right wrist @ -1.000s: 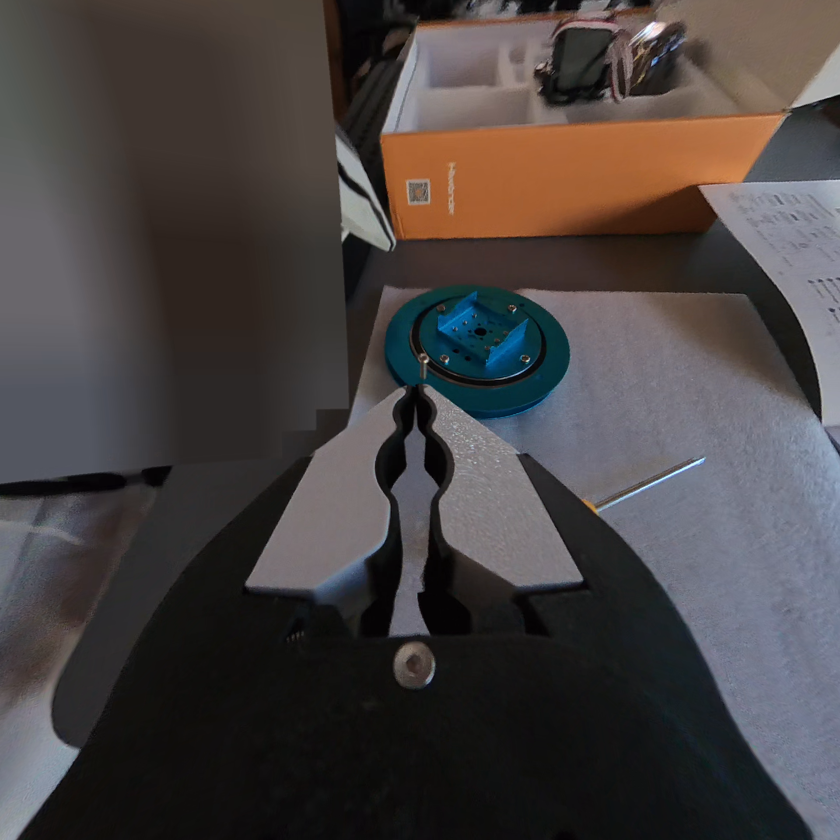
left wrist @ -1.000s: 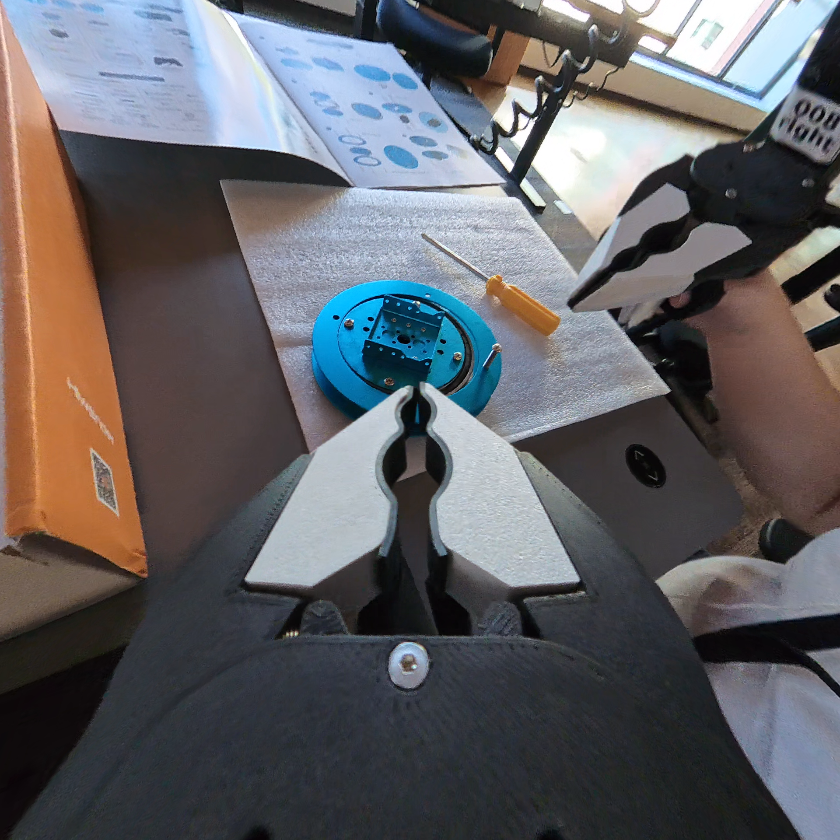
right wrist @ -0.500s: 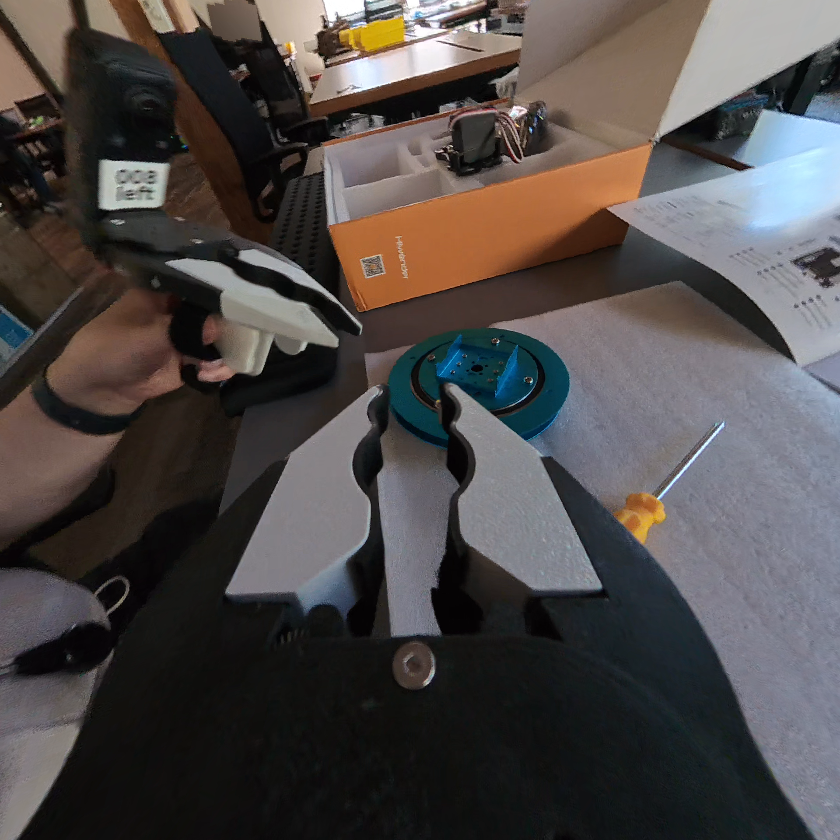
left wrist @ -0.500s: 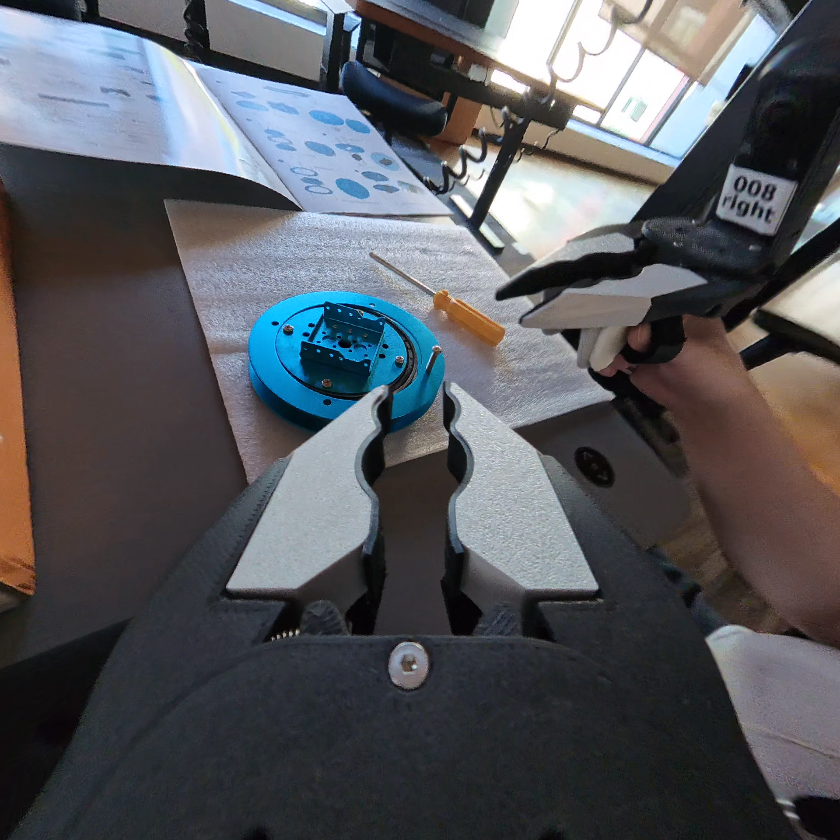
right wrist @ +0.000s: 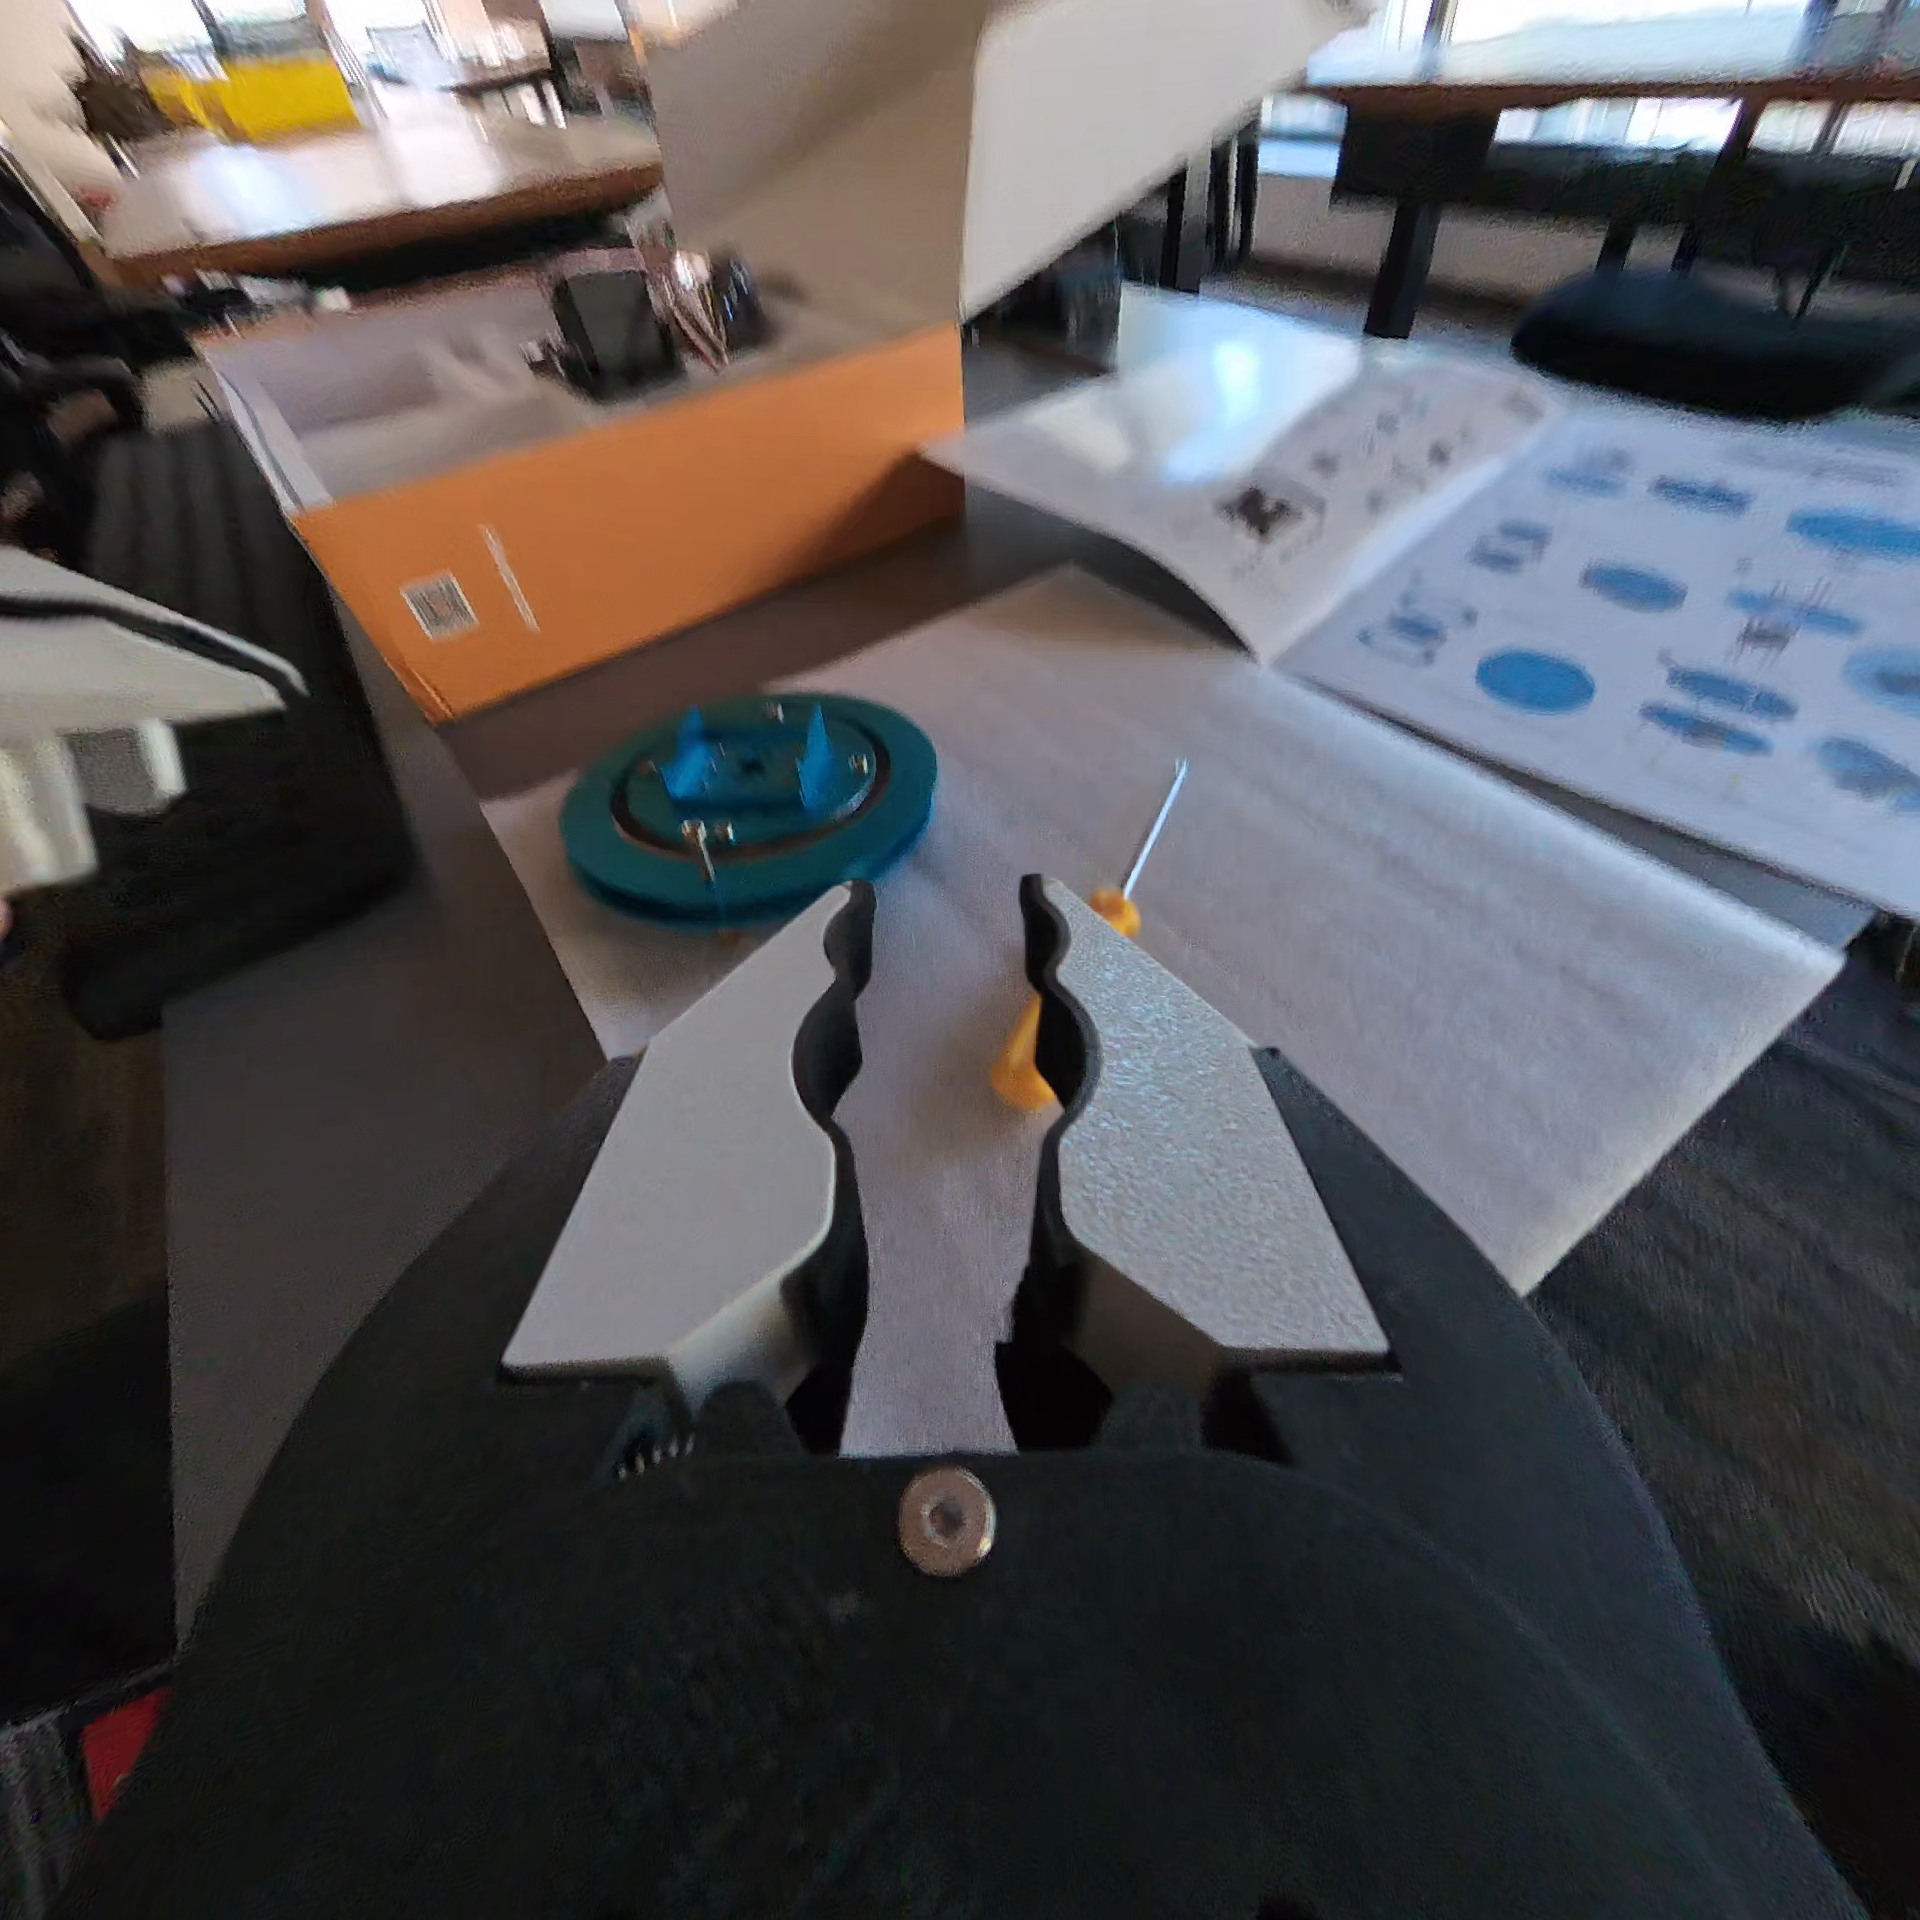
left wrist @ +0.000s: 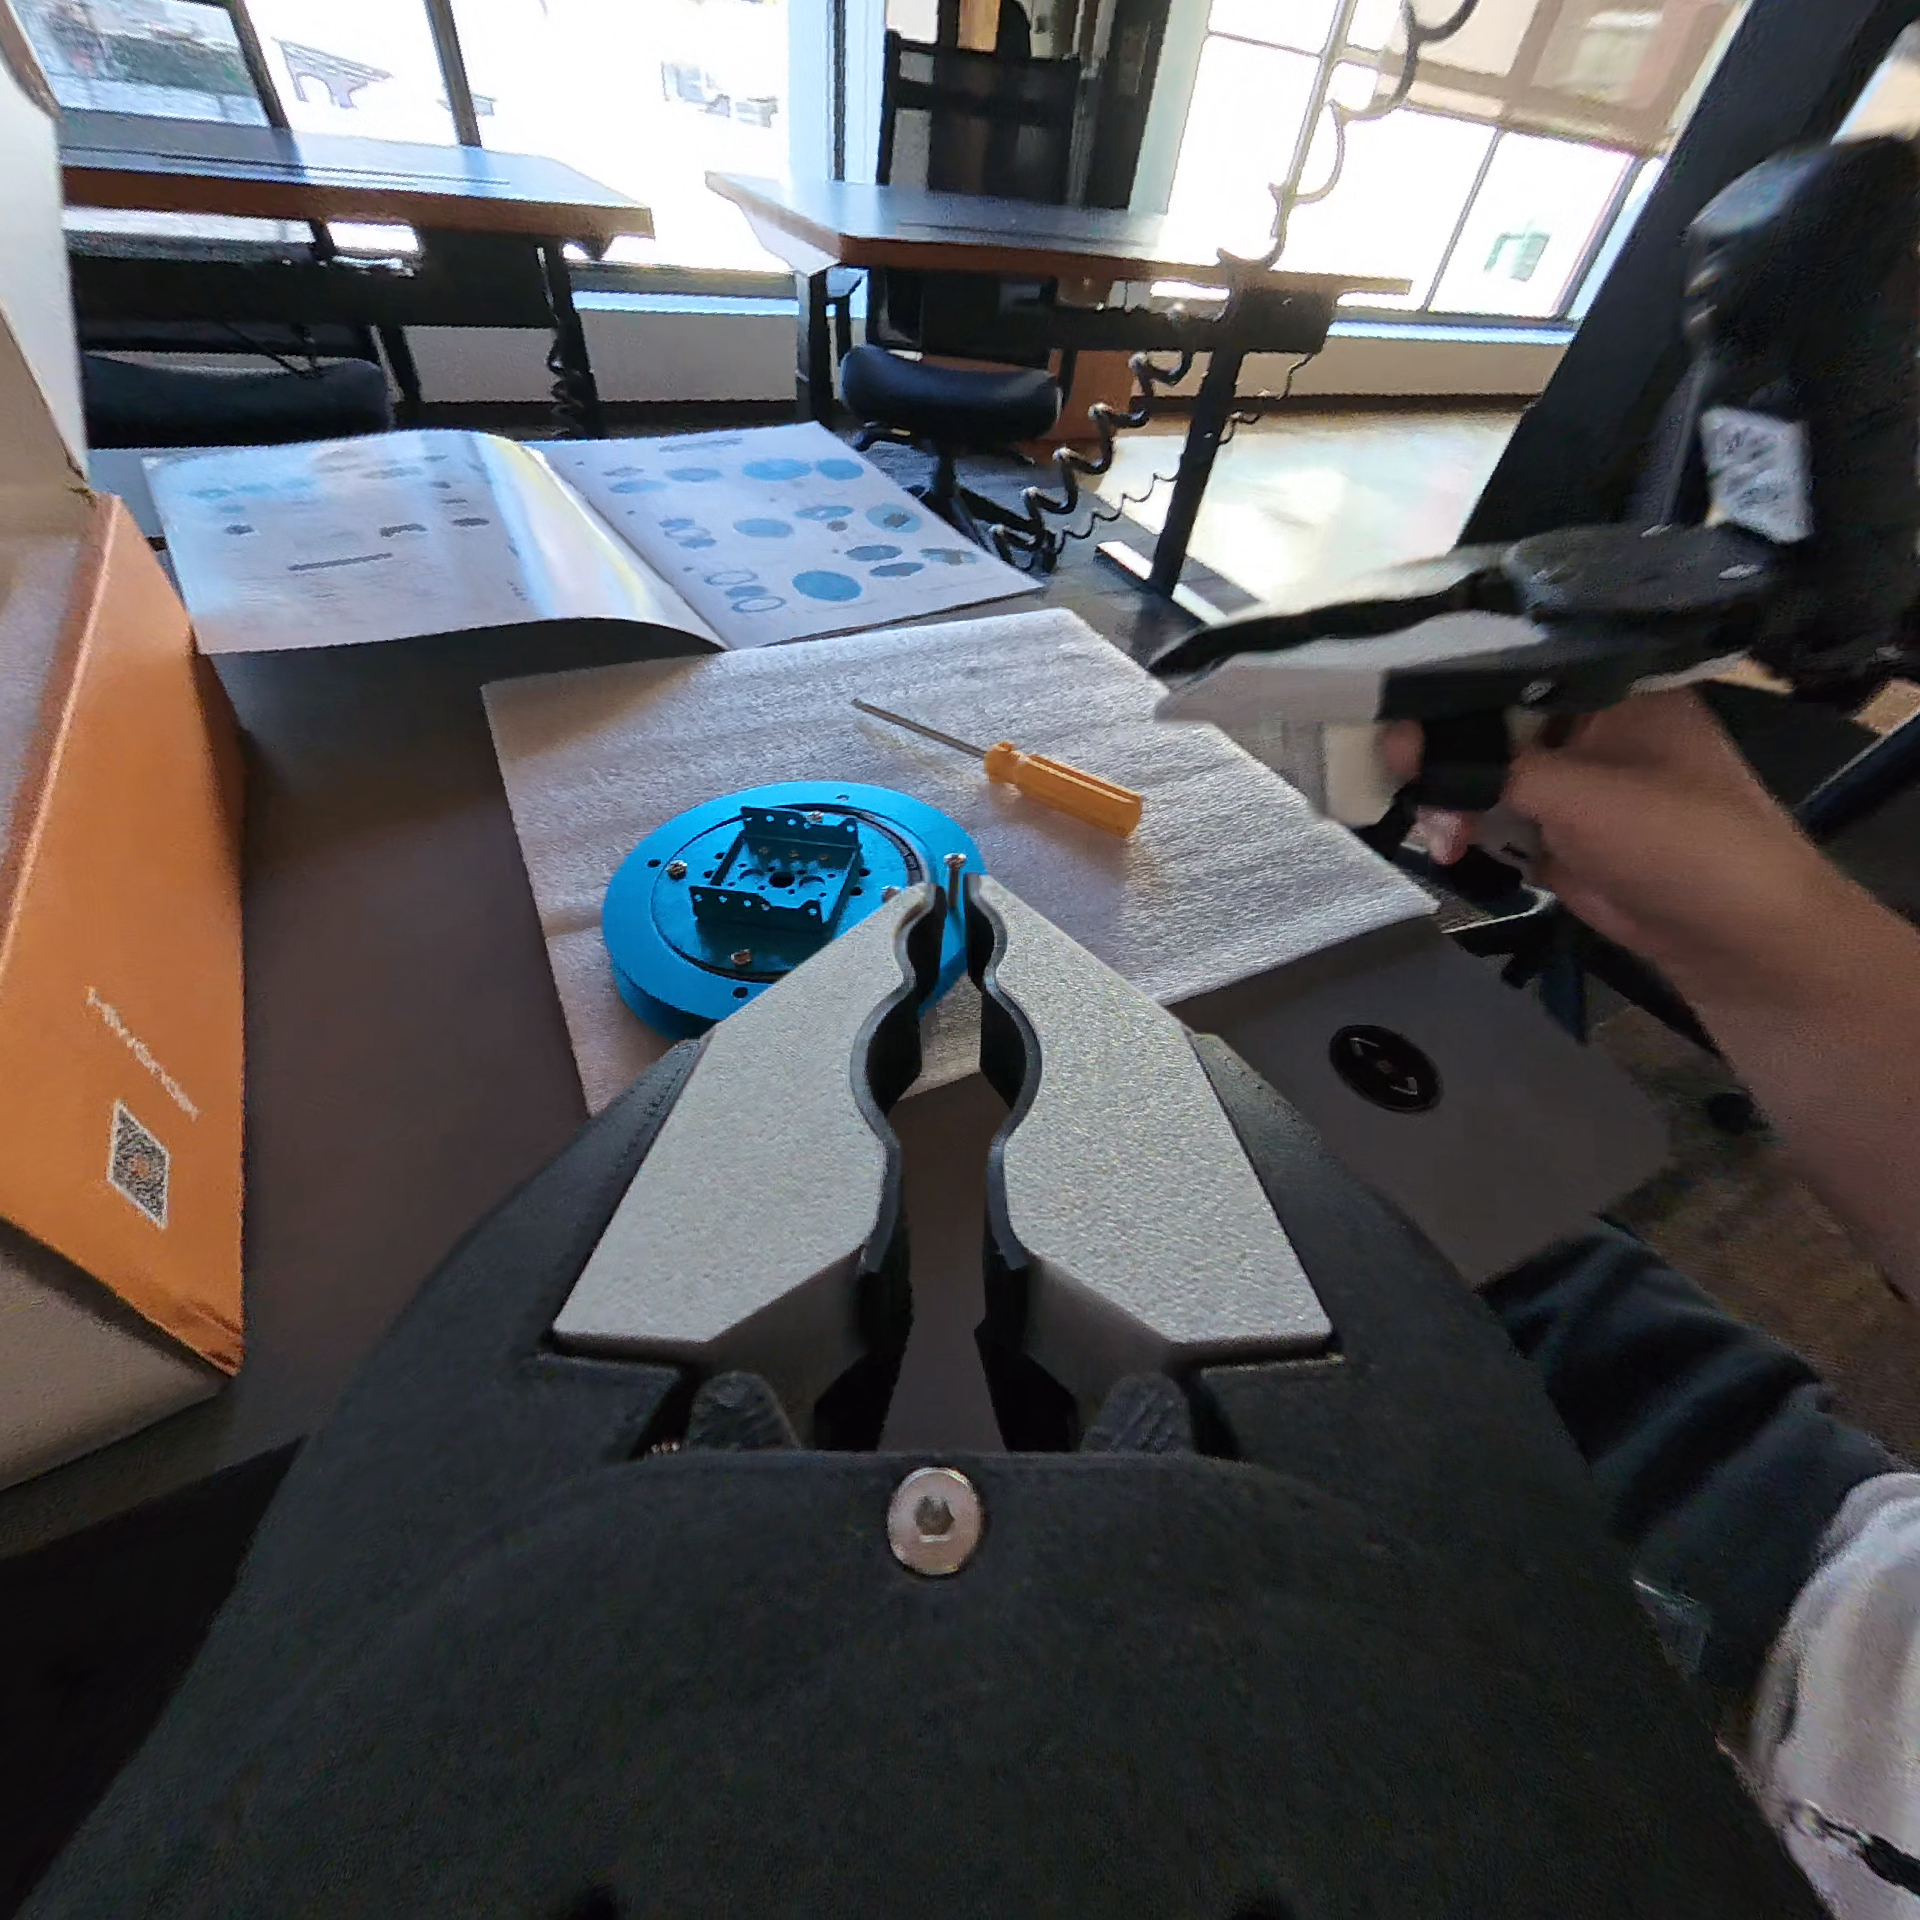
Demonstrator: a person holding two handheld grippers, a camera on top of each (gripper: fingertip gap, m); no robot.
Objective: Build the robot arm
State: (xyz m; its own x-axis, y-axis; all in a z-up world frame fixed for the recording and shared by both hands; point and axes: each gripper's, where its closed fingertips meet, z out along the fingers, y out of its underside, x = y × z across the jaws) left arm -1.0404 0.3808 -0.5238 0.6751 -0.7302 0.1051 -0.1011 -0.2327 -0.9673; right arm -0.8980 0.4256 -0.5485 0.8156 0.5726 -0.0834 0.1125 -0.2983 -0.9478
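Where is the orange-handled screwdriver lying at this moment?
The screwdriver lies flat on the white foam sheet, just right of the blue disc assembly in the left wrist view. In the right wrist view, its handle shows between the open right gripper fingers.

Motion blur is smearing the right tongs (left wrist: 1174,681) beside the foam sheet (left wrist: 1195,873). Its own right finger (right wrist: 1164,1101) is hiding most of the yellow screwdriver handle (right wrist: 1023,1055). The picture's edge is cutting off the orange box (left wrist: 114,935).
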